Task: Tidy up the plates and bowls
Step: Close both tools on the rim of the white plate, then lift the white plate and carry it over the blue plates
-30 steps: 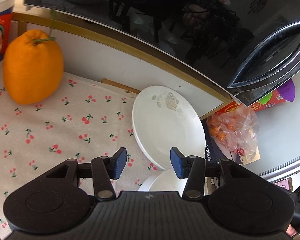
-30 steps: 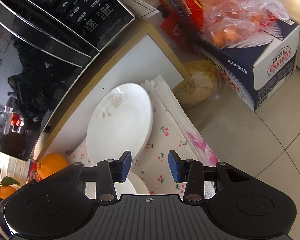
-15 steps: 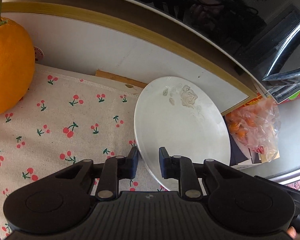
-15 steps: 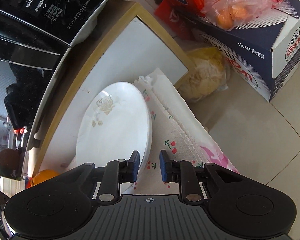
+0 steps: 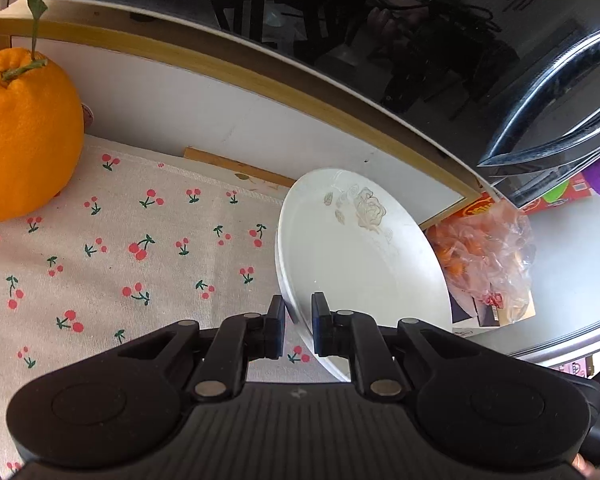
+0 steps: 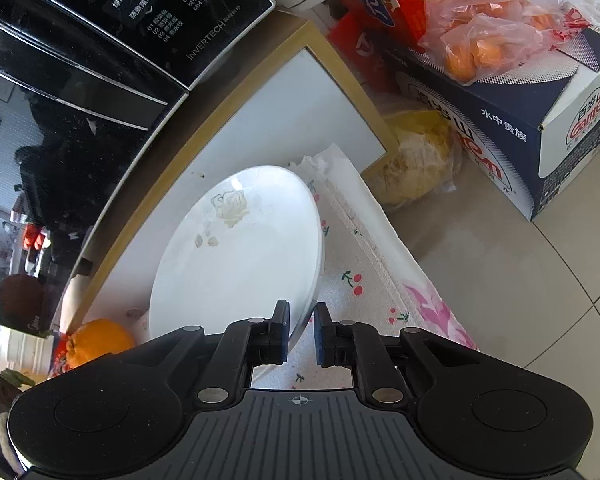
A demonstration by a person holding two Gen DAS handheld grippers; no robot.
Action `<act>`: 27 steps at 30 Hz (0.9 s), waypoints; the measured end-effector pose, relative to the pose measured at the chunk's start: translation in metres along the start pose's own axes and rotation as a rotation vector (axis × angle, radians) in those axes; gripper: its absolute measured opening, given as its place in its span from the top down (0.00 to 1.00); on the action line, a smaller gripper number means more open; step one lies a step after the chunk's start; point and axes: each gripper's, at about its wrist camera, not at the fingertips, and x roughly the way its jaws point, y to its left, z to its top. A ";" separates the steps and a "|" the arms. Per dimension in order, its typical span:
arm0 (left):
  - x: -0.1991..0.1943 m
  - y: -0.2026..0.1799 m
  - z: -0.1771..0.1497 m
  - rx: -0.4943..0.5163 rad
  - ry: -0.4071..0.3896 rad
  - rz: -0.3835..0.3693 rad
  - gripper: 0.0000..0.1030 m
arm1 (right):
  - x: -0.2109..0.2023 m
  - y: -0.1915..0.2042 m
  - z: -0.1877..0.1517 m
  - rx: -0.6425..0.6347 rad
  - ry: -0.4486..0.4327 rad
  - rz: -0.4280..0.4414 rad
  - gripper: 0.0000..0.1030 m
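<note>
A white plate (image 5: pixel 360 256) with a faint rose print sits tilted above the cherry-print cloth (image 5: pixel 140 260). My left gripper (image 5: pixel 298 330) is shut on the plate's left rim. My right gripper (image 6: pixel 301 334) is shut on the right rim of the same plate (image 6: pixel 236 248). Both grippers hold the plate, raised off the cloth. No bowl shows in either view.
A large orange (image 5: pixel 24 136) stands on the cloth at far left. A black glossy oven (image 5: pixel 380 32) sits on the shelf above. A bag of oranges (image 6: pixel 500 20) lies on a blue carton (image 6: pixel 540 120) on the tiled floor at right.
Both grippers closed from open onto opposite rims of the plate. The plate lifted and tilted, and the second white dish under it is out of view.
</note>
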 end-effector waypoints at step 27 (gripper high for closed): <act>-0.127 0.007 -0.071 -0.024 -0.153 -0.044 0.89 | -0.107 0.061 -0.079 -0.226 -0.033 -0.010 0.88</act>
